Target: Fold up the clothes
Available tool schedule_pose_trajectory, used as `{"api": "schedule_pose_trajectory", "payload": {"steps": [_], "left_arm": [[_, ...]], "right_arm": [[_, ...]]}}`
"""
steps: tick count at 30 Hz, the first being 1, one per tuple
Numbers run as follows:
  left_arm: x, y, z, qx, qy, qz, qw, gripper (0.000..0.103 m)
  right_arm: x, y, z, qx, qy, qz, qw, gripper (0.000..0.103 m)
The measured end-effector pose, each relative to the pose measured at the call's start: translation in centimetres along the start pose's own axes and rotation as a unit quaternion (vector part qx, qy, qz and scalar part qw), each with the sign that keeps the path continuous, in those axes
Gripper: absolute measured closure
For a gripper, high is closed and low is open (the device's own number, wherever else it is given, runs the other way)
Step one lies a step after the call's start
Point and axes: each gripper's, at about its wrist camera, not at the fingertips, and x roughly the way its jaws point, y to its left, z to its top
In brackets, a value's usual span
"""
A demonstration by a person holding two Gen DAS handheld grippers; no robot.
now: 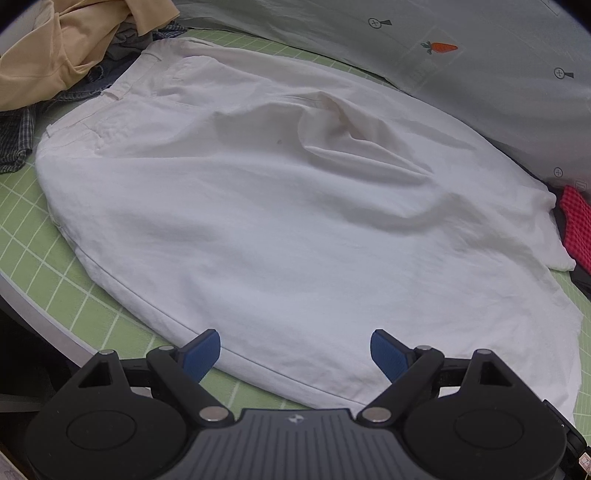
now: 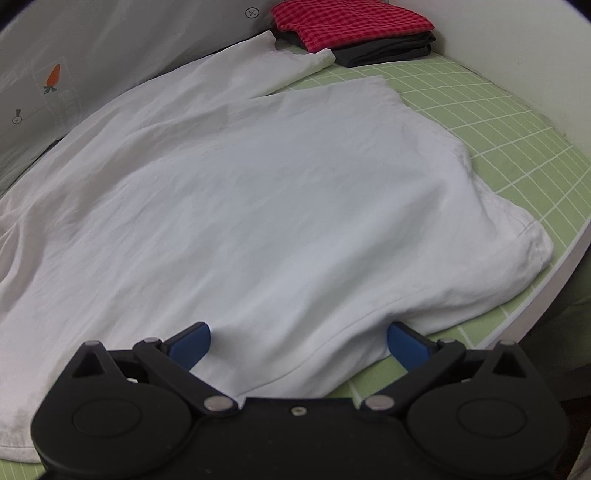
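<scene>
White trousers (image 1: 280, 206) lie spread flat across a green grid mat (image 1: 33, 240), waistband at the far left, a raised crease in the middle. My left gripper (image 1: 295, 350) hovers open over their near hem edge, blue pads wide apart, nothing pinched. In the right wrist view the same white trousers (image 2: 258, 206) fill the mat (image 2: 509, 140), with the two leg ends reaching to the far right. My right gripper (image 2: 298, 341) stands open above the near edge of the cloth, with the fabric lying under and between its blue pads (image 2: 192, 341) but not pressed.
A heap of unfolded clothes, tan (image 1: 62, 48) over dark checked cloth (image 1: 14, 136), sits at the mat's far left. A folded red checked garment (image 2: 351, 22) on dark folded ones (image 2: 388, 51) rests at the far right. A pale carrot-print sheet (image 1: 480, 66) runs along the back. The mat's white rim (image 2: 546, 284) is close on the right.
</scene>
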Motion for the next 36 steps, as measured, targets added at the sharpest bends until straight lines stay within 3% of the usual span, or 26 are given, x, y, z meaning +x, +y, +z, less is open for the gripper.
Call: {"api": "schedule_pose_trajectory", "payload": {"steps": [9, 21, 28, 34, 36], "left_arm": [[1.0, 7.3, 4.0, -0.061, 0.002, 0.023, 0.9979, 0.014], [4.2, 18.8, 9.9, -0.126, 0.003, 0.083, 0.9886, 0.014], [5.7, 20.6, 11.3, -0.130, 0.005, 0.086, 0.9878, 0.014], [6.0, 20.4, 11.2, -0.114, -0.015, 0.086, 0.9896, 0.013], [6.1, 20.3, 11.3, -0.103, -0.020, 0.088, 0.9906, 0.013]], "right_arm": [[0.8, 1.6, 0.1, 0.024, -0.005, -0.066, 0.998, 0.000], [0.9, 1.7, 0.2, 0.064, -0.016, -0.088, 0.994, 0.000], [1.0, 1.9, -0.1, 0.087, -0.032, -0.103, 0.990, 0.000], [0.8, 1.8, -0.3, 0.081, -0.034, -0.097, 0.991, 0.000], [0.4, 1.6, -0.7, 0.072, -0.041, -0.094, 0.992, 0.006]]}}
